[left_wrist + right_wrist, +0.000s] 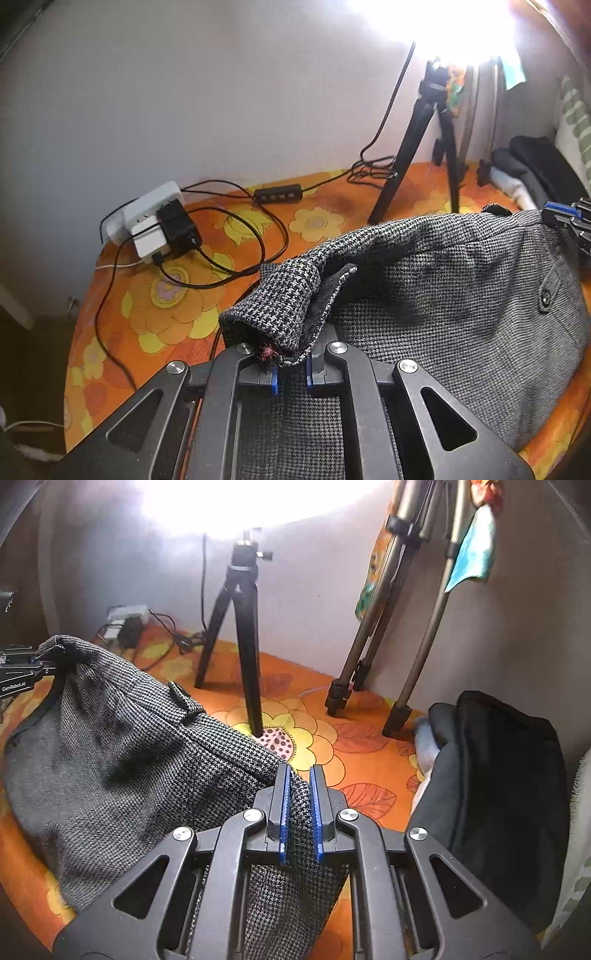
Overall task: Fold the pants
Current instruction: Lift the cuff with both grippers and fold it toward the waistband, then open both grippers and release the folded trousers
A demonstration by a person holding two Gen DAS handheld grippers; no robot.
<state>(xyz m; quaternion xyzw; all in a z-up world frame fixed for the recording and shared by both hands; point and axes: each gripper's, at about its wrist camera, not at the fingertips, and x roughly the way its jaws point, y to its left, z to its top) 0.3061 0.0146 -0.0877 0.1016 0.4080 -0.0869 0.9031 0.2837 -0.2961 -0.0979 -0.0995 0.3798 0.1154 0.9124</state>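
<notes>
The houndstooth pants hang slack above the orange floral surface, mid-fold, not yet laid flat. The left gripper pinches one bunched edge, the right gripper another; flattening likely remains.

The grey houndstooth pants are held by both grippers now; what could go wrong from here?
1. The left gripper pinches only a bunched edge of the pants; it may slip out.
2. The small black tripod stands just beyond the cloth; a swing of the pants could tip it.
3. Loose black cables lie near the left corner and could snag.
</notes>
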